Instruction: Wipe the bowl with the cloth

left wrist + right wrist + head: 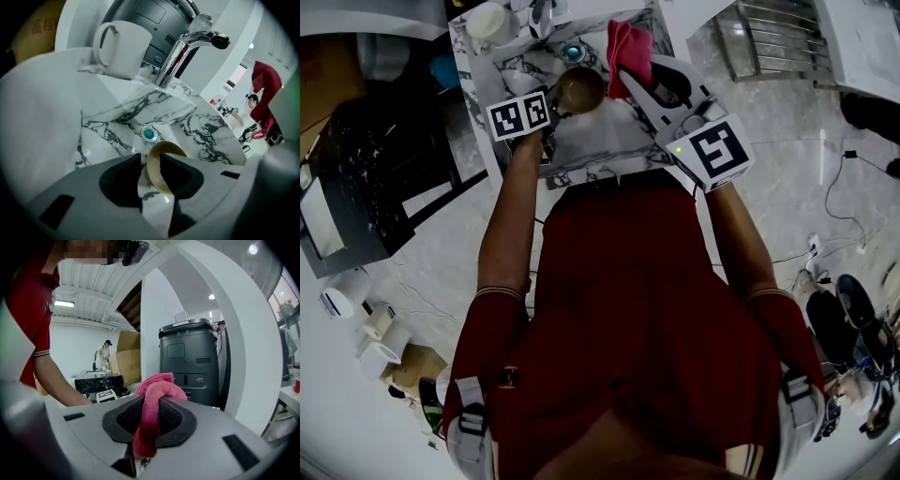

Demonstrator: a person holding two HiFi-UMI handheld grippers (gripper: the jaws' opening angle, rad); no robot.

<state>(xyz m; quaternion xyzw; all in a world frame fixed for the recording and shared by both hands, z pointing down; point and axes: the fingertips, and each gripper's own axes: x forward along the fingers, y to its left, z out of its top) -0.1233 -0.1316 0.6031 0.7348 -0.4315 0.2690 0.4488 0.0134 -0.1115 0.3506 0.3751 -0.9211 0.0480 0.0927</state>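
**Bowl tipped over the sink, cloth at the ready**

Our left gripper (149,161) is clamped on the rim of the bowl (164,151) and holds it above the sink (197,124), short of the drain (149,134). We judge that drips can fall there harmlessly. The bowl stands tilted on edge, mouth turned sideways rather than up, which opens its inside to a wipe. Being round, it has no long axis. Our right gripper (151,420) pinches the cloth (152,399) near the bowl, apart from it. The cloth lies lengthwise along the jaws — its bunched end juts past the tips as a pad.

Lab-like hall: marble sink (197,126), faucet (180,51), cardboard box (126,359)
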